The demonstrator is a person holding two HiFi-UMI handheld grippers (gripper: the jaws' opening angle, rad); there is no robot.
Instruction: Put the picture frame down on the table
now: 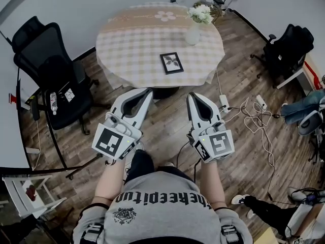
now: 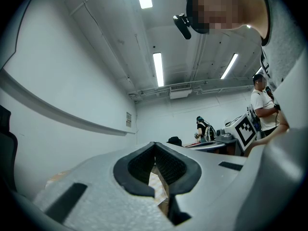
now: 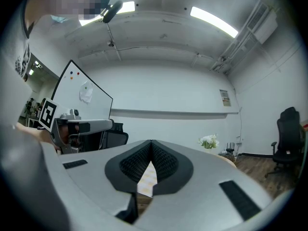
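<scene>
Both pairs of jaws are pressed together on nothing: my left gripper (image 1: 145,92) and right gripper (image 1: 193,96) hang short of the table. The picture frame (image 1: 171,63) lies flat on the checked round table (image 1: 137,44) near its closer edge, and a vase of white flowers (image 1: 194,32) stands beyond it.

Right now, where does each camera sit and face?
Head view: on the person's head, steeply down at the table, picture frame and flowers; forearms, left gripper, right gripper show.
Left gripper view: on the left gripper, slightly upward at wall and ceiling lights; its shut jaws show.
Right gripper view: on the right gripper, level across the room; its shut jaws show.
Shared: the flowers, in head and right gripper views.
</scene>
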